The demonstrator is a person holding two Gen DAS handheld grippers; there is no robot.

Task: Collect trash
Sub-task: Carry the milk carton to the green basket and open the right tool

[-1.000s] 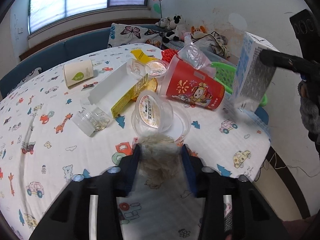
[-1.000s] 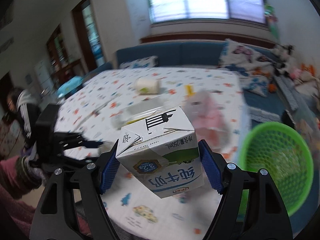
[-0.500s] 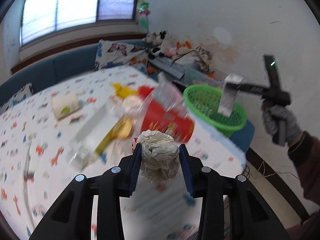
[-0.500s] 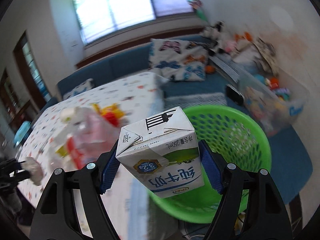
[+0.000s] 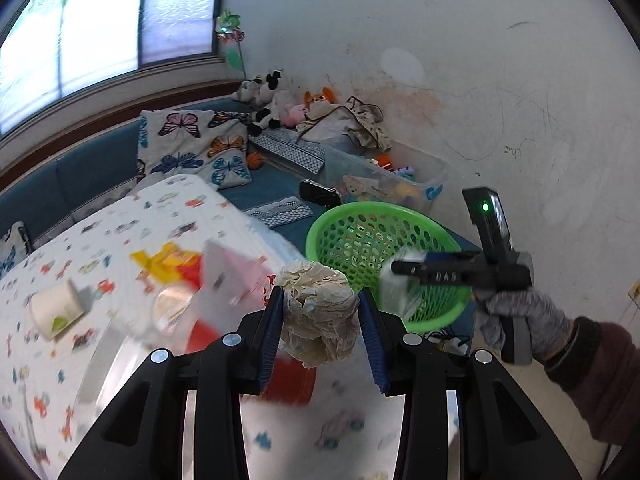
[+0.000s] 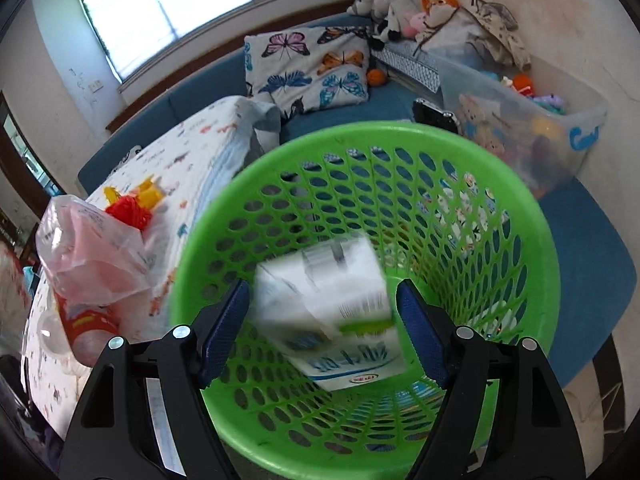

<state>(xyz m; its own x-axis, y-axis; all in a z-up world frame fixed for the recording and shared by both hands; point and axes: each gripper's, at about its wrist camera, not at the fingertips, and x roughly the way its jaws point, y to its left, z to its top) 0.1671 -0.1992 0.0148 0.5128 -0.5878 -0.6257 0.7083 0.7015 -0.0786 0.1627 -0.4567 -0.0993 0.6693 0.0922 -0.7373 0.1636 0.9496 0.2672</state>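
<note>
Blue ribbed pads of the left tool [image 5: 320, 334] are clenched on a crumpled ball of pale tissue paper [image 5: 318, 314], which sits squeezed between them and bulges above the fingertips. Below and behind it lies the counter [image 5: 132, 216], draped in a white cloth printed with cartoon animals and cars. On the cloth, blurred, lie a red printed cup [image 5: 288, 376] with a clear plastic bag [image 5: 228, 280] at its mouth, a yellow wrapper [image 5: 160, 260] and a pale paper cup [image 5: 58, 314] on its side.

The right tool [image 6: 324, 332] hangs over the mouth of the green perforated basket [image 6: 520, 240], its pads spread apart with a visible gap on either side of the white and green milk carton [image 6: 336, 312]. The carton is motion-blurred, touches neither pad and is framed by the basket's inner wall. From the left wrist view, a gloved hand [image 5: 524, 320] grips the right tool's handle, the tool reaching over the basket's near rim.

Beyond the basket stand a blue bench seat [image 6: 580, 272], a butterfly-print pillow [image 6: 312, 68], a clear plastic bin of toys [image 6: 520, 120] and a row of stuffed animals [image 6: 400, 4] against the stained wall.
</note>
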